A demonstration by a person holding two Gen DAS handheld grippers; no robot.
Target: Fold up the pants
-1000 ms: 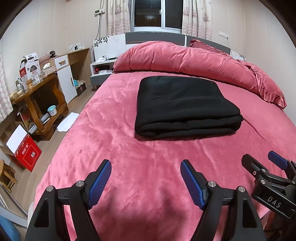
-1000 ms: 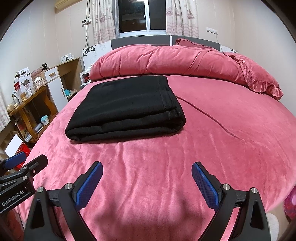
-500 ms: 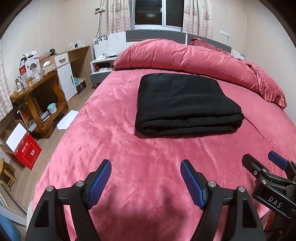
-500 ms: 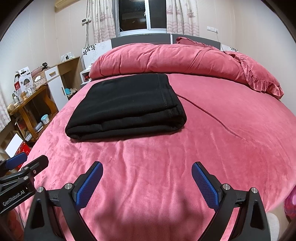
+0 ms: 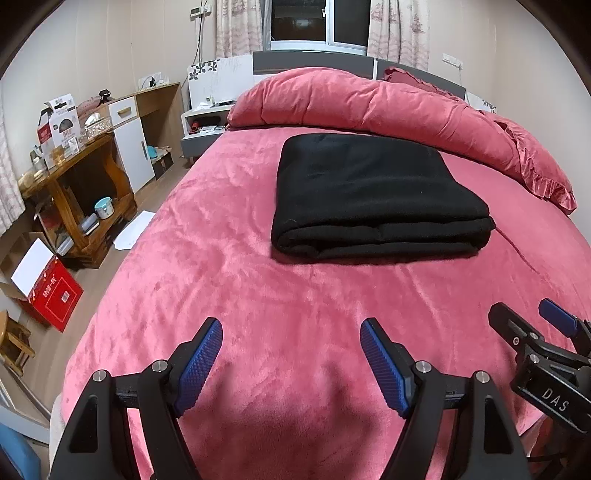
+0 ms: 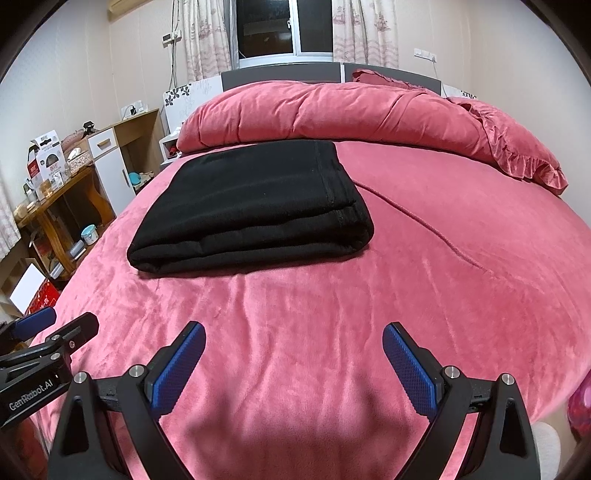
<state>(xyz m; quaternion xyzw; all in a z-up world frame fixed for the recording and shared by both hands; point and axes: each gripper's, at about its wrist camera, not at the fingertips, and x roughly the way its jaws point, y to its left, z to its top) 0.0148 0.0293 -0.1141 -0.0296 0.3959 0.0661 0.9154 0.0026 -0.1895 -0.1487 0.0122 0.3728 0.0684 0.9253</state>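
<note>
Black pants (image 5: 373, 195) lie folded ahead, long axis crosswise; left tool (image 5: 291, 354) and right tool (image 6: 293, 362) gape empty, equally near.

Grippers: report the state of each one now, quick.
Left gripper: open, holding nothing, above the red bedspread.
Right gripper: open, holding nothing; the folded black pants lie ahead, untouched.

A home bedroom: a bed (image 5: 229, 280) under a pink plush cover with a rolled duvet (image 5: 369, 103) at its headboard, a curtained window (image 6: 266, 29), and a cluttered wooden side table (image 5: 62, 173).
</note>
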